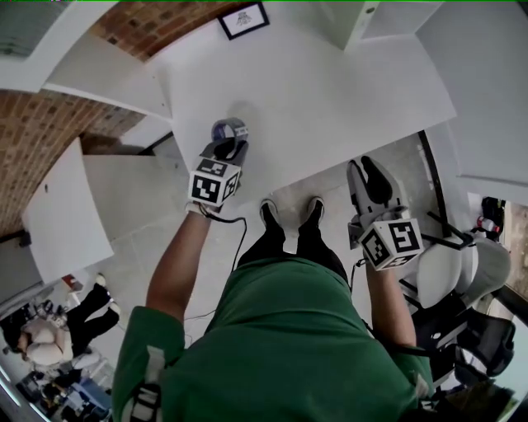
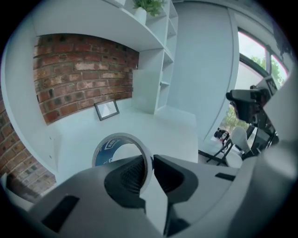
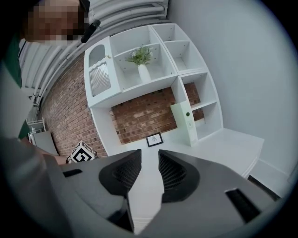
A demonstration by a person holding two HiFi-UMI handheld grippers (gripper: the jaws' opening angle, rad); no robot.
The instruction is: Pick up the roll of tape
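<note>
White worktop (image 1: 330, 99) w/ brick wall (image 2: 79, 74) behind, small frame (image 1: 244, 20) at back. L tool (image 2: 150, 169) clenched on tape (image 2: 106, 152), pads pinching the ring's wall, roll upright over worktop's near-left part. R tool (image 3: 149, 162) released, jaws apart w/ nothing between, just off worktop's near edge.

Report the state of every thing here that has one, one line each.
Pale roll of tape with blue core: held on edge, pinched by its wall.
Left gripper: shut on the roll of tape.
Right gripper: open, nothing between its jaws.
Small black-framed picture: standing upright by the brick wall.
Green plant in white vase: upright on its shelf.
</note>
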